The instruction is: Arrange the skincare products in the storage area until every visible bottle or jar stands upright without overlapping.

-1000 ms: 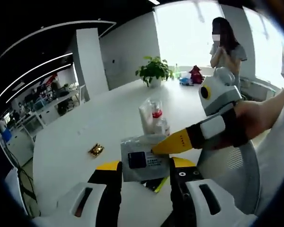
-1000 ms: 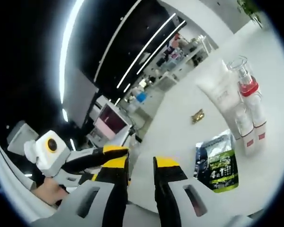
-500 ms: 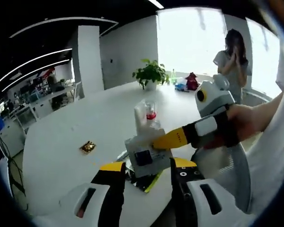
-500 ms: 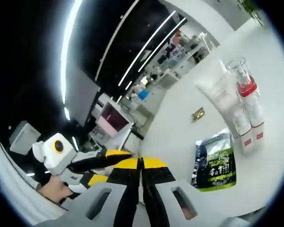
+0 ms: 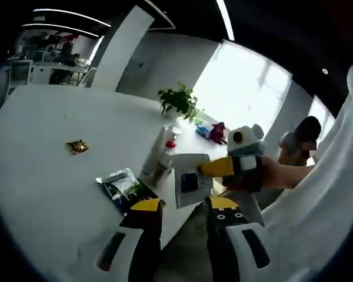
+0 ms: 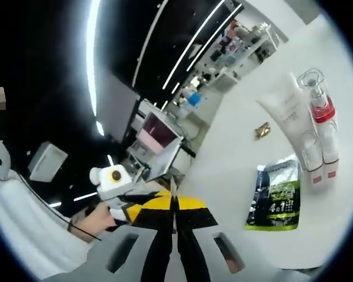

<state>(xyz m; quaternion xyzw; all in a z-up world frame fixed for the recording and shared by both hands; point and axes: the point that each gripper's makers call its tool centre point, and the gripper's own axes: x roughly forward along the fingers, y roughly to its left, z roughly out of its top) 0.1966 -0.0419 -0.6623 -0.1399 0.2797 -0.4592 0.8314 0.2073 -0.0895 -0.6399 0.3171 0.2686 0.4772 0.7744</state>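
Note:
My right gripper (image 5: 207, 168) reaches in from the right in the left gripper view, shut on a grey sachet (image 5: 191, 185) with a dark label, held in the air off the table's near edge. In its own view the right gripper (image 6: 173, 202) has its jaws pressed together with the sachet's thin edge (image 6: 172, 187) between them. My left gripper (image 5: 185, 205) is open just below the sachet, not touching it. A white tube (image 6: 289, 110), a red-collared pump bottle (image 6: 319, 108) and small bottles (image 6: 317, 158) lie together on the white table (image 5: 41, 123).
A dark green sachet (image 6: 276, 197) lies flat near the table edge, and a small gold item (image 5: 77, 147) sits further in. A potted plant (image 5: 177, 100) and coloured things (image 5: 215, 132) stand at the far end. A person (image 5: 300, 141) stands beyond.
My right gripper went from open to shut and now holds the grey sachet. Both views have swung, and the sachet hangs further out from the table.

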